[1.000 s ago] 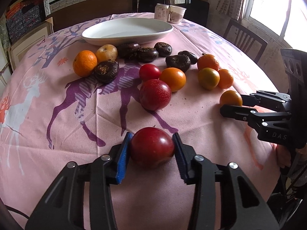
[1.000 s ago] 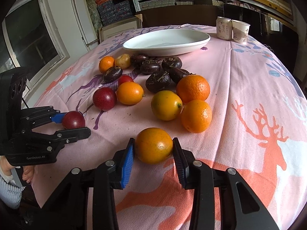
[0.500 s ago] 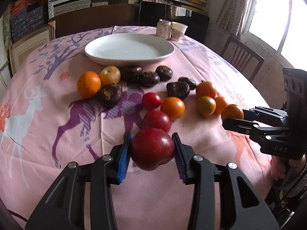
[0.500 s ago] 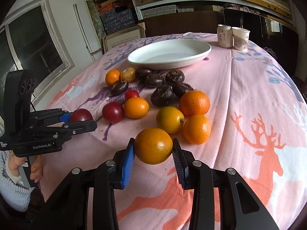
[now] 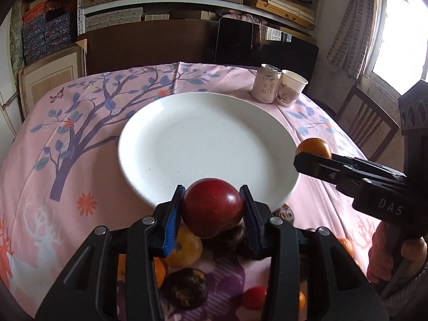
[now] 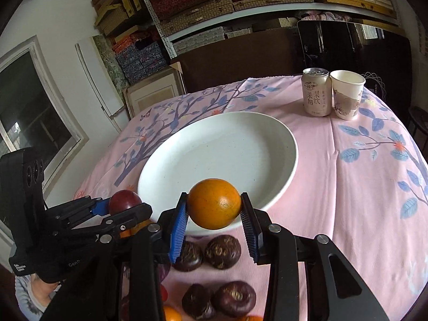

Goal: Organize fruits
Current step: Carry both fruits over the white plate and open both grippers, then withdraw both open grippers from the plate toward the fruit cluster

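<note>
Each hand-held gripper pinches one fruit above the white plate's [image 5: 165, 123] near rim — left [image 5: 213, 211] a red plum [image 5: 212, 210], right [image 6: 214, 208] an orange [image 6: 214, 203] — poised, I judge, for dropping in.

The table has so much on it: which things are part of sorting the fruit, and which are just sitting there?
Part of the job:
- red fruit in the left claw
- orange in the right claw
- white plate
- dark round fruits waiting on the cloth

Just lying about:
- drink can
- paper cup
- wooden chair
</note>
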{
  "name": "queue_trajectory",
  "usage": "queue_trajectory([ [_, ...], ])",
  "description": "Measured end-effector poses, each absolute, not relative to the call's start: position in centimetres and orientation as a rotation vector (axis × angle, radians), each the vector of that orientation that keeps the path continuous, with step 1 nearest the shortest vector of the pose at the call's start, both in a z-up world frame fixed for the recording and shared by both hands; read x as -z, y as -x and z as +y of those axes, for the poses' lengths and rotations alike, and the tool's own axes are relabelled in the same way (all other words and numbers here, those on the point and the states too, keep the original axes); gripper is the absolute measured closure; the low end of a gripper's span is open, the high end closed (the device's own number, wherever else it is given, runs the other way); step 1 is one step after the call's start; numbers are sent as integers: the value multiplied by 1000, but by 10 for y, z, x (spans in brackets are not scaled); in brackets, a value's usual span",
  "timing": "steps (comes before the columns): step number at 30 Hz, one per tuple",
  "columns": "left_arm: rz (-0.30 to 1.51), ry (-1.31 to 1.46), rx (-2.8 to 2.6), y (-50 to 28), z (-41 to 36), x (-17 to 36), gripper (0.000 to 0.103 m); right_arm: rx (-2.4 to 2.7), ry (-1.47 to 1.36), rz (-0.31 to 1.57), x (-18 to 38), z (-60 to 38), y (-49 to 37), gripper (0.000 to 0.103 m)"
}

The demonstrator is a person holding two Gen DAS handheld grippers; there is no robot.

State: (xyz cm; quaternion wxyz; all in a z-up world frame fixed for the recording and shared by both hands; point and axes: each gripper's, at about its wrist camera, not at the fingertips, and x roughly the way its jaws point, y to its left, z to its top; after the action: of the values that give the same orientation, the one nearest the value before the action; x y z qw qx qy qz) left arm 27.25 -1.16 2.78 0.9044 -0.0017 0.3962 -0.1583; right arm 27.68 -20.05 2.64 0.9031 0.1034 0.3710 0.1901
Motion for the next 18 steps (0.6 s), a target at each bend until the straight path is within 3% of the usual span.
queue_trajectory([
  [1, 819, 10, 327, -279, -11, -26, 57, -395, -212, 770, -23, -199, -284, 63],
  [2, 819, 21, 324, -282, -11, -23, 44, -390, -206, 770, -20, -198, -289, 63],
  [3, 817, 35, 319, -285, -8, -21, 37, -379, -197, 772, -16, -198, -291, 53],
  [4, 818, 39, 320, -286, -6, -18, 27, -371, -191, 773, -14, -199, -291, 35],
  [10, 822, 76, 313, -283, 9, -15, 27, -391, -237, 729, -16, -210, -278, 32],
  [13, 785, 64, 258, -272, 22, -21, 12, -382, -260, 747, -10, -217, -271, 32],
  [18, 784, 57, 212, -255, 41, -23, 10, -369, -260, 767, -12, -222, -258, 31],
])
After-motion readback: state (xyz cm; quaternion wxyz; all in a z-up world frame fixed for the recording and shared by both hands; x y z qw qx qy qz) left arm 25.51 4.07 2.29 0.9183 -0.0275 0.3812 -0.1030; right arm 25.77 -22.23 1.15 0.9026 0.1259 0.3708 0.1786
